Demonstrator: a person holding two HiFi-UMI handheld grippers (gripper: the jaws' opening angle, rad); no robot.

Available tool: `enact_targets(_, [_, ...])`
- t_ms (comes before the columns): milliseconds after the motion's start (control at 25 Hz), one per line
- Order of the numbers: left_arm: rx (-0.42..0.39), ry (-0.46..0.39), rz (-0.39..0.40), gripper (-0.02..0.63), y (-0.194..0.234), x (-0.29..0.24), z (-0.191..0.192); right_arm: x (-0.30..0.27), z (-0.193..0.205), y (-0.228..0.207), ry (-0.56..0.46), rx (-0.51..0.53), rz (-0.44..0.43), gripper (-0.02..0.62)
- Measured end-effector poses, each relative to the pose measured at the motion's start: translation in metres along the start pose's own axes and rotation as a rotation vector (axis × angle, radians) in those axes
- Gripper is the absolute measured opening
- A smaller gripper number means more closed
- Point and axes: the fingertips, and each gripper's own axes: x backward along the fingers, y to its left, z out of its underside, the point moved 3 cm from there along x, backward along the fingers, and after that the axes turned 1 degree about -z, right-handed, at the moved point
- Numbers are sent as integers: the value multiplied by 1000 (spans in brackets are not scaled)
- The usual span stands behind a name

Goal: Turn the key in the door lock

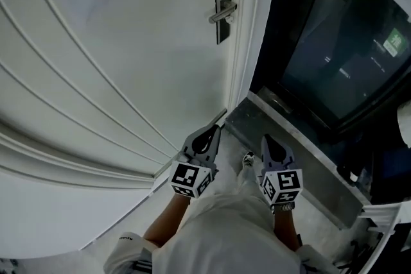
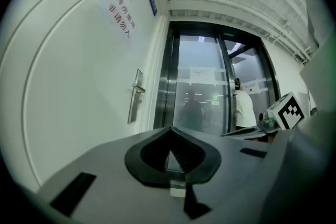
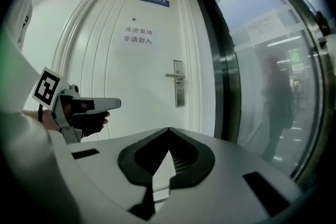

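Task not begun. Left hand-held gripper (image 1: pixel 214 131): jaws together, empty. Right hand-held gripper (image 1: pixel 269 140): likewise closed on nothing. Both are well apart from the door (image 1: pixel 128 74). Lock (image 1: pixel 222 6) is at the door's right edge, with the handle (image 1: pixel 223 11) across it. Key: too small to make out, possibly already in the lock. Left to do: reach, grip, turn.

We hold both bare forearms (image 1: pixel 162 228) out ahead of our body, side by side and a little apart. Our grey, marker-cubed left gripper (image 1: pixel 213 131) points level, with its jaws closed tip to tip on nothing. Our matching right gripper (image 1: pixel 268 138) sits just beside it, jaws likewise closed and empty.
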Motion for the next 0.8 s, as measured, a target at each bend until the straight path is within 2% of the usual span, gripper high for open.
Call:
enact_targets(120, [12,-11,-65,9,22,-14,-3,-41,-2,-2,10,15,-88,0])
enact_targets(360, [-14,-15,-184,9,62,-54,-11,-120,-28,-20,-33,64,-193,0])
enact_targets(480, [-20,-13,-256,9,80,-79,-13,-153,-39,-35,-59,96,-243,0])
enact_targets(600, [-23,-6,-331,9,86,-105,-15,-183,-45,-60,-42,96,-293,0])
enact_targets(680, [-44,-6,-380,9,94,-121,-16,-208,-44,-70,-35,84,-343,0])
enact_targets(800, [-95,-36,-429,9,111,-140,-13,-245,-37,-76,-90,79,-394,0])
